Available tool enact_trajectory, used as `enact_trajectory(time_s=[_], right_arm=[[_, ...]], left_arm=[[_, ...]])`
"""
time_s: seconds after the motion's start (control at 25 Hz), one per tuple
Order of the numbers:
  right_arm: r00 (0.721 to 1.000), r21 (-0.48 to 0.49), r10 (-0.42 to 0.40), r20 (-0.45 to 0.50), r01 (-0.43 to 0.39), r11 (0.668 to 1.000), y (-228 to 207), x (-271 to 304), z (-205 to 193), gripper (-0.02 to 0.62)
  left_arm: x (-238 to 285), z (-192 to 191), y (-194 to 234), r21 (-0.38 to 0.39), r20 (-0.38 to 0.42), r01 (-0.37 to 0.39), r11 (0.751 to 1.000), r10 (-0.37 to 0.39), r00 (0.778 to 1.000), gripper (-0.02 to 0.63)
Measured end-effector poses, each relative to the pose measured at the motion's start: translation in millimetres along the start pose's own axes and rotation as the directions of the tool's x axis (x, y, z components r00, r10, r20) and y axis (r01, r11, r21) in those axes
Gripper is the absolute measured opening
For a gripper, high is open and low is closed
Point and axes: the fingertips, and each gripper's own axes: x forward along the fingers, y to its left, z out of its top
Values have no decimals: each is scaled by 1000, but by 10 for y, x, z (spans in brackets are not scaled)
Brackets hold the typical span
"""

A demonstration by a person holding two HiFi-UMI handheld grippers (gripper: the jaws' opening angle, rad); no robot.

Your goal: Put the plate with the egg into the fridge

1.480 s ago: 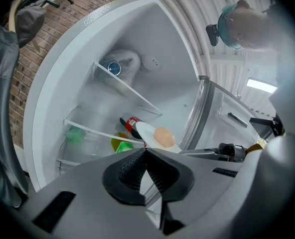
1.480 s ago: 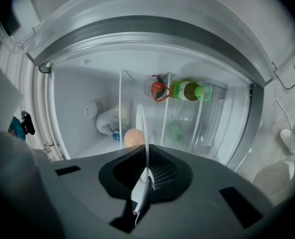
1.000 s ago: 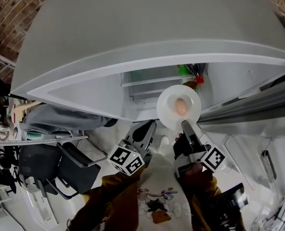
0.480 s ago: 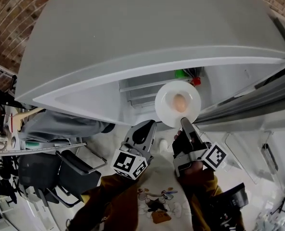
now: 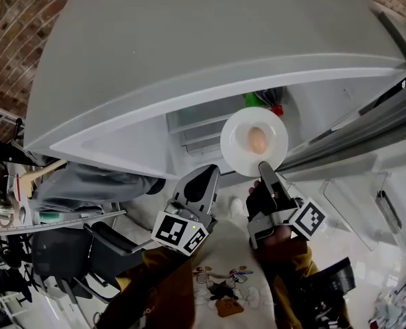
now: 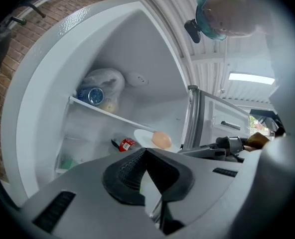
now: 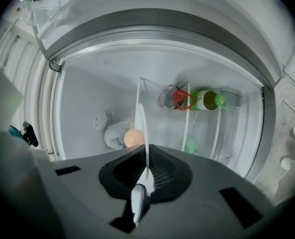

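Note:
A white plate carrying a brown egg is held level in front of the open fridge. My right gripper is shut on the plate's near rim. In the right gripper view the plate runs edge-on between the pads, with the egg to its left. My left gripper hangs beside it, to the left, shut and empty. From the left gripper view, the plate and egg float before the fridge shelves.
The grey fridge door swings wide overhead to the left. Inside are a glass shelf, a white bag with a can, a red-labelled bottle, and a green bottle in the back. A black chair stands at lower left.
The plate with the egg has risen slightly toward the fridge opening, still in my right gripper. My left gripper has barely moved.

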Motion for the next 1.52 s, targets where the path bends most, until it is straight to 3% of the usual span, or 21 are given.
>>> enact_trajectory(time_s=[0.88, 1.52], right_arm=[[997, -9, 60, 44, -59, 998, 223, 144, 81, 17], [990, -30, 109, 86, -107, 994, 444, 194, 352, 17]], left_arm=[[41, 200, 38, 7, 6, 53, 999, -53, 999, 7], [274, 373, -125, 34, 39, 100, 994, -101, 994, 6]])
